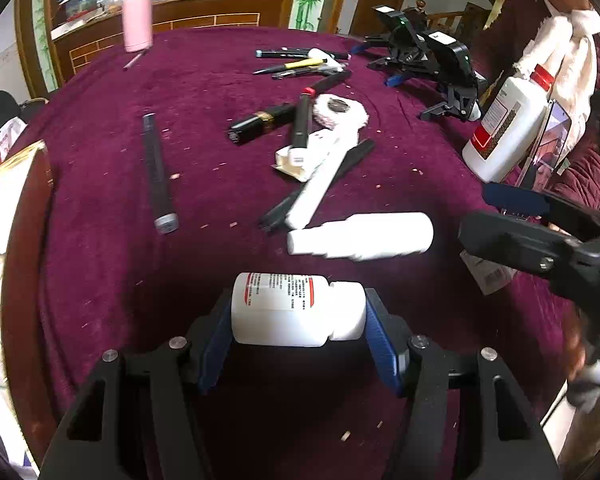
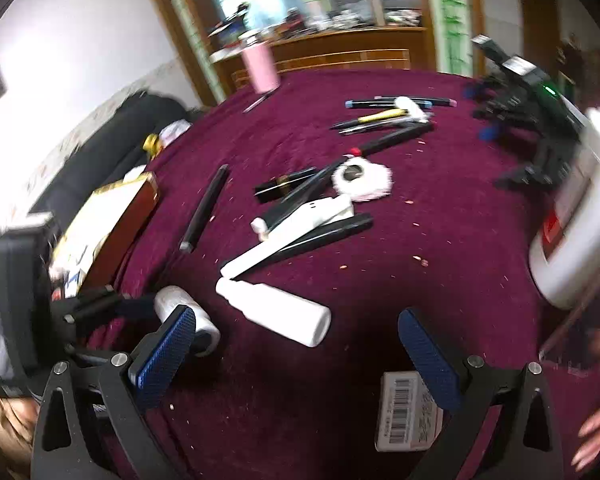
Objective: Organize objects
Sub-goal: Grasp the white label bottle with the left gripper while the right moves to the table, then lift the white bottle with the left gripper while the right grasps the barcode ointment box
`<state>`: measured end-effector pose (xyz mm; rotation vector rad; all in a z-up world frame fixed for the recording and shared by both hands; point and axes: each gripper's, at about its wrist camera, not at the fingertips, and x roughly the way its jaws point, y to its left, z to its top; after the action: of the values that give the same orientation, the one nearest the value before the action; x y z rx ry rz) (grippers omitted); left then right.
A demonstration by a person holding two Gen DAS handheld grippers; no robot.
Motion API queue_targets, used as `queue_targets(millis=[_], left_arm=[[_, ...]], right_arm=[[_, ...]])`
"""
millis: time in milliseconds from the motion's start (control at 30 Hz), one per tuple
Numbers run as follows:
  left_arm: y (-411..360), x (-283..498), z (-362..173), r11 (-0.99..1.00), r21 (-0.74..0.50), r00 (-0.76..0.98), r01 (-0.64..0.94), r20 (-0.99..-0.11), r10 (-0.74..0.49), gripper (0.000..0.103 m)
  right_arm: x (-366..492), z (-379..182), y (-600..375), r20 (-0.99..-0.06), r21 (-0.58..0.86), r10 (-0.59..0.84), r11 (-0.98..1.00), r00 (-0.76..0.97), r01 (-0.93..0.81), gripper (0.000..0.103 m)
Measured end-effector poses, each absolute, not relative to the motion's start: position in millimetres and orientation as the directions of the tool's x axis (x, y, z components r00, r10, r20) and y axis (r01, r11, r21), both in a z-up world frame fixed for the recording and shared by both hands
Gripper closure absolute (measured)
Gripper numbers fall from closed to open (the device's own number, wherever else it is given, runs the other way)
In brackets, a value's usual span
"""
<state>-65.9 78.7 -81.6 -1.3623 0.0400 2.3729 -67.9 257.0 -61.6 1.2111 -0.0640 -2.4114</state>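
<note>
Looking along your left gripper, you have its blue pads pressed against both ends of a small white pill bottle, held sideways above the maroon tablecloth. Just beyond lies a white spray bottle; farther back, a heap of pens.

From your right wrist, your right gripper stands wide apart, gripping nothing. The spray bottle lies just ahead of it, and a barcoded box sits by the right finger.

- Left gripper: black frame, ribbed blue pads, silver round screws.
- Right gripper: matching black arms, textured blue pads, silver bolts.
</note>
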Motion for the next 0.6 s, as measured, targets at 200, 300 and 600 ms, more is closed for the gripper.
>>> queue_targets(millis=[200, 300, 600], left_arm=[[51, -54, -76, -0.930, -0.185, -0.462, -0.316, -0.827, 0.321, 0.042], [42, -51, -75, -0.933, -0.195, -0.463, -0.302, -0.825, 0.323, 0.042], [35, -50, -77, -0.934, -0.202, -0.462, -0.294, -0.826, 0.324, 0.042]], right_arm=[[-73, -68, 242, -0.793, 0.147, -0.390, -0.868, -0.468, 0.474, 0.006], [-73, -71, 230, -0.813, 0.088, -0.377, -0.833, -0.444, 0.546, 0.010], [-76, -95, 182, -0.877, -0.103, -0.270, -0.703, -0.398, 0.704, 0.027]])
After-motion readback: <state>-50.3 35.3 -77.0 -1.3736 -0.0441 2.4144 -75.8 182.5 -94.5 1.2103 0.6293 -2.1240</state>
